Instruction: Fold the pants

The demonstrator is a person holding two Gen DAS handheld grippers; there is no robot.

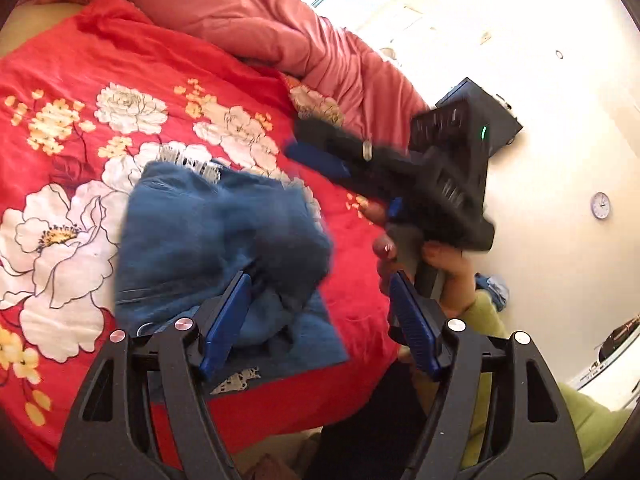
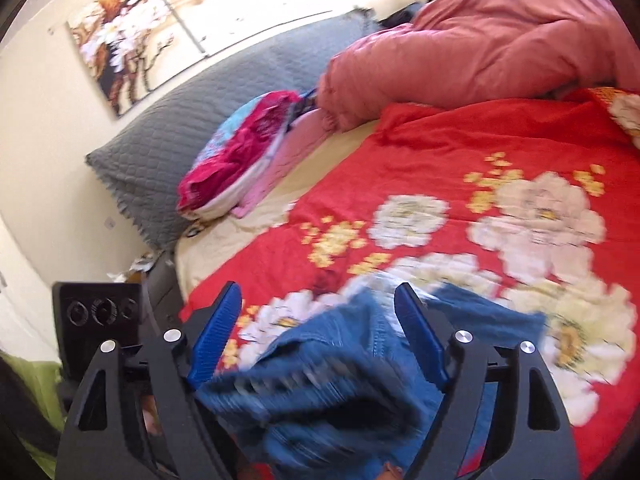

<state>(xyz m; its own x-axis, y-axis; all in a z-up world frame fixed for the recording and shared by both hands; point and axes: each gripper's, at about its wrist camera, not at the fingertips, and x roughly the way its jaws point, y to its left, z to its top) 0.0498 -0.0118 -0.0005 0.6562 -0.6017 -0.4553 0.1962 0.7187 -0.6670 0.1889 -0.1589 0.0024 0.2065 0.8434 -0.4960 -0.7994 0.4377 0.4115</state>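
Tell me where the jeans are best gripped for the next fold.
Probably the thick bunched end of the jeans nearest the person, coming from that near side with fingers straddling the layers. That end stands up off the red blanket, so the fingers can get around it; the far frayed edge lies flat. Both grippers look open, holding nothing.

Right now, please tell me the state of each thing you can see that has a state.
Blue denim pants: folded into a bundle, lying on the red floral blanket, flat.
Left gripper: fingers open, above the pants.
Right gripper: fingers open, holding nothing.
Pink quilt: bunched up.
Stack of pink clothes: folded.
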